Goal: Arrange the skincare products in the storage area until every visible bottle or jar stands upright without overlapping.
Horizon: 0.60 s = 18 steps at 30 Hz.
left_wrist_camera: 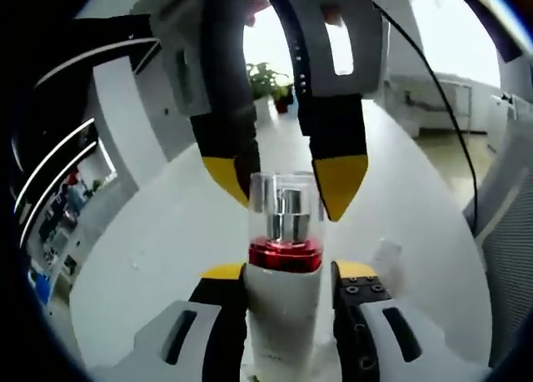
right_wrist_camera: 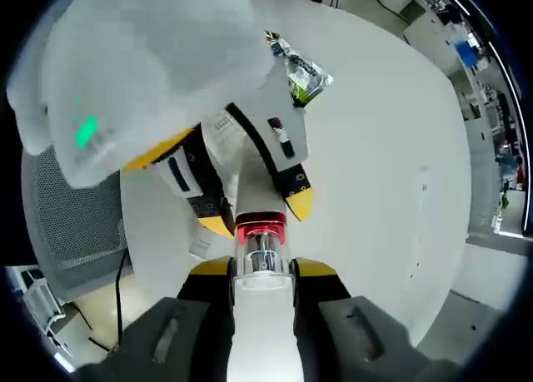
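White round desk (left_wrist_camera: 166, 232), its top mostly bare. Potted green plant (left_wrist_camera: 268, 81) near the desk's far edge in the left gripper view, with a second, darker pot just beside it. Black cable (left_wrist_camera: 445, 107) runs across the right side of that view. Small clear item (left_wrist_camera: 385, 253) on the desk, too blurred to identify. In the right gripper view, a crinkled foil packet (right_wrist_camera: 301, 70) with green print lies on the desk. Grey mesh chair back (right_wrist_camera: 75, 224) sits beside the desk edge, a black cable (right_wrist_camera: 121, 290) hanging just beside it.
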### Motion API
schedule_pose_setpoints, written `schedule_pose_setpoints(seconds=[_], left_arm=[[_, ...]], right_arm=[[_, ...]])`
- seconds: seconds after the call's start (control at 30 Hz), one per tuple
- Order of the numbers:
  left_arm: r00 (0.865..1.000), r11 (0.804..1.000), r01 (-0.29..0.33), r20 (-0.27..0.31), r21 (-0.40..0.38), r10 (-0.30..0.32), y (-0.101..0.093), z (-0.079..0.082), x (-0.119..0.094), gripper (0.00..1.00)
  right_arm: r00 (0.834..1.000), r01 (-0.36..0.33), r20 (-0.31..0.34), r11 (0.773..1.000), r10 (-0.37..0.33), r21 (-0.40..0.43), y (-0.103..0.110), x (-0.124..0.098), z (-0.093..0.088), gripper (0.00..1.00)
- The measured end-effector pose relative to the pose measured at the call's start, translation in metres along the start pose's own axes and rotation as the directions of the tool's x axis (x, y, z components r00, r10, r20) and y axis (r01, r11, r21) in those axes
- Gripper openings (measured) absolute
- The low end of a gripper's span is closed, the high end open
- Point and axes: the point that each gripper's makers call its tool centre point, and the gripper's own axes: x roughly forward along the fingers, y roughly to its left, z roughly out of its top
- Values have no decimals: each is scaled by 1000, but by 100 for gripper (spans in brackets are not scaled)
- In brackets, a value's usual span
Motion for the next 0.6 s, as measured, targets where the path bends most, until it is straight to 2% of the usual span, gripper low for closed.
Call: schedule_pose_setpoints(seconds=[0.03,0.27,0.37,0.47,0.6], left_arm=[[1000,1000,-13,0,9,13,3,0,0,31],[1000,1000,-24,0,-5,24,6,0,-1,30],[999,999,-31,5,-27,31,6,1,-1,29],[999,999,-40,19,-30,41,6,2,-1,29],[998,998,-48,28,-36,49,6,3,0,28]], right_arm=[[1000,0,-1,1000,0,-1,0,0,0,26],[1000,3,-4,1000,-3,-9,-4,-2,0,26],[1000,5,4,999,-5,-37,-3,-3,-1,27],[999,0,36,998,2,-56,0,-6,-1,27],[996,12,90,1000,-13,9,-1,-8,-2,30]])
